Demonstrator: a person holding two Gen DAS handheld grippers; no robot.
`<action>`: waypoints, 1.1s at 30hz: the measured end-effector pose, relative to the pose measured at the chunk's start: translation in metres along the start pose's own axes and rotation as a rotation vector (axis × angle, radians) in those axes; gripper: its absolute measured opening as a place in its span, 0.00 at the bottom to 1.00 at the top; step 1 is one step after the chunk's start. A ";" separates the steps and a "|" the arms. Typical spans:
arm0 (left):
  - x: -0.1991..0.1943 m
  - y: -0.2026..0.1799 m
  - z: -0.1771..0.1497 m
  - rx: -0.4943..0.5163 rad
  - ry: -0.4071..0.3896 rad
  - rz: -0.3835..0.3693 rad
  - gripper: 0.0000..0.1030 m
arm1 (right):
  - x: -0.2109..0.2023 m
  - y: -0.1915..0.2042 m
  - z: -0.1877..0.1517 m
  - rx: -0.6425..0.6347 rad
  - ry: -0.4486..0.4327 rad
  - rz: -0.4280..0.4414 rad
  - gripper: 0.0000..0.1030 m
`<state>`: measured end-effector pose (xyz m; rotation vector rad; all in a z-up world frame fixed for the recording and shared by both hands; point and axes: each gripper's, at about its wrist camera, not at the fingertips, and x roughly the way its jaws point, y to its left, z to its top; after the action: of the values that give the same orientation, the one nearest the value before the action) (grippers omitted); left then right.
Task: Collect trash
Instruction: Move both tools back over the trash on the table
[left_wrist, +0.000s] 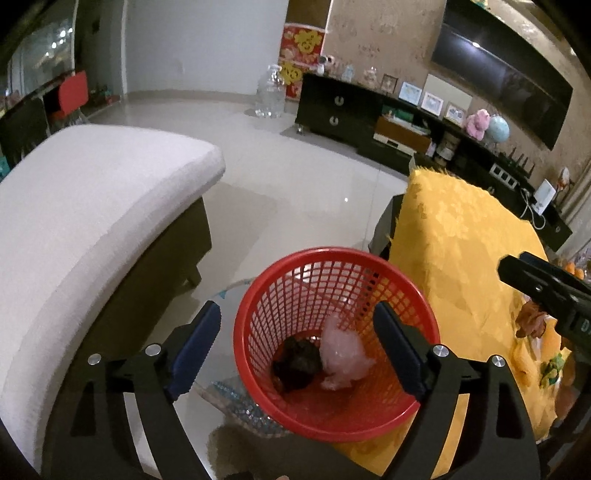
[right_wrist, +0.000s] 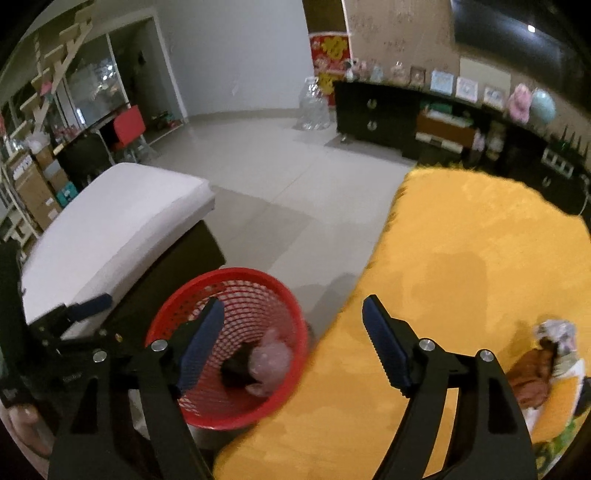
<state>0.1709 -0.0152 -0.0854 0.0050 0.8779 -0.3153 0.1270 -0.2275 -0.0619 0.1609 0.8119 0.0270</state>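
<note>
Both tools were held spread and empty: left gripper (left_wrist: 295, 325) over the red basket (left_wrist: 424, 398), right gripper (right_wrist: 291, 317) beside it above the yellow cloth (right_wrist: 480, 258). A pink wad (left_wrist: 343, 354) and dark lump (left_wrist: 295, 363) lay inside, likely dropped. More trash (right_wrist: 546, 354) remained on the cloth, probably next.

The red waste basket (left_wrist: 334, 413) is glossy moulded plastic with a lattice wall, and inside it lie a crinkled, translucent pink plastic wad (left_wrist: 341, 356) and a dark matt lump (left_wrist: 297, 363). A yellow tablecloth (left_wrist: 461, 258) is woven cloth with a faint sheen and a frayed edge. The floor tiles (left_wrist: 295, 177) are polished and reflective, the bench cushion (left_wrist: 92, 206) is matt, finely textured off-white fabric.
</note>
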 end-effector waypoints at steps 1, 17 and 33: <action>-0.003 -0.003 0.000 0.009 -0.015 0.007 0.80 | -0.003 -0.002 -0.001 -0.007 -0.008 -0.010 0.73; -0.062 -0.075 -0.004 0.196 -0.272 0.061 0.91 | -0.099 -0.072 -0.050 0.003 -0.208 -0.217 0.87; -0.032 -0.185 -0.035 0.358 -0.111 -0.140 0.91 | -0.147 -0.191 -0.094 0.234 -0.233 -0.436 0.87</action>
<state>0.0751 -0.1789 -0.0605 0.2562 0.7038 -0.5952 -0.0497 -0.4166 -0.0491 0.2005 0.6013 -0.4914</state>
